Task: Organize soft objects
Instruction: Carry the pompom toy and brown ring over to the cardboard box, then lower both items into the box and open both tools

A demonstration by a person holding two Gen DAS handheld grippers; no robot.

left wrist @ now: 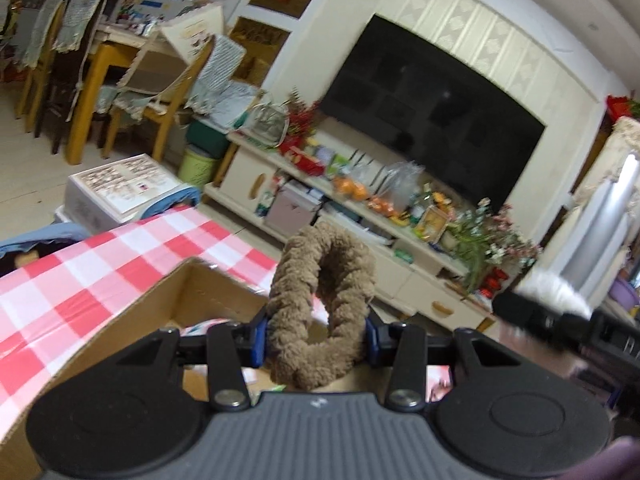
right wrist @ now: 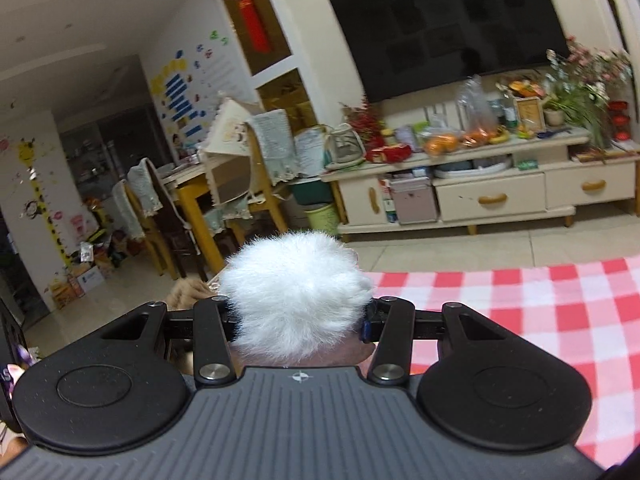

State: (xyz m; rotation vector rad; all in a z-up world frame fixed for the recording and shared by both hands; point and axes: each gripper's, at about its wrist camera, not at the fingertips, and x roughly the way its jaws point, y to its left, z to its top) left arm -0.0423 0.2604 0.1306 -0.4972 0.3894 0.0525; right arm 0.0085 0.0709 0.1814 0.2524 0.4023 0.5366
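Observation:
In the left wrist view my left gripper is shut on a brown fuzzy ring that stands upright between its blue pads. It hangs over an open cardboard box on the red-and-white checked tablecloth. In the right wrist view my right gripper is shut on a white fluffy ball above the edge of the checked tablecloth. The right gripper with its white fluff shows at the right edge of the left wrist view. A bit of the brown ring peeks out left of the white ball.
A cream TV cabinet crowded with fruit, bags and flowers stands under a large dark TV. Yellow chairs and a dining table fill the left. Pink items lie inside the box. A white storage box sits beyond the table.

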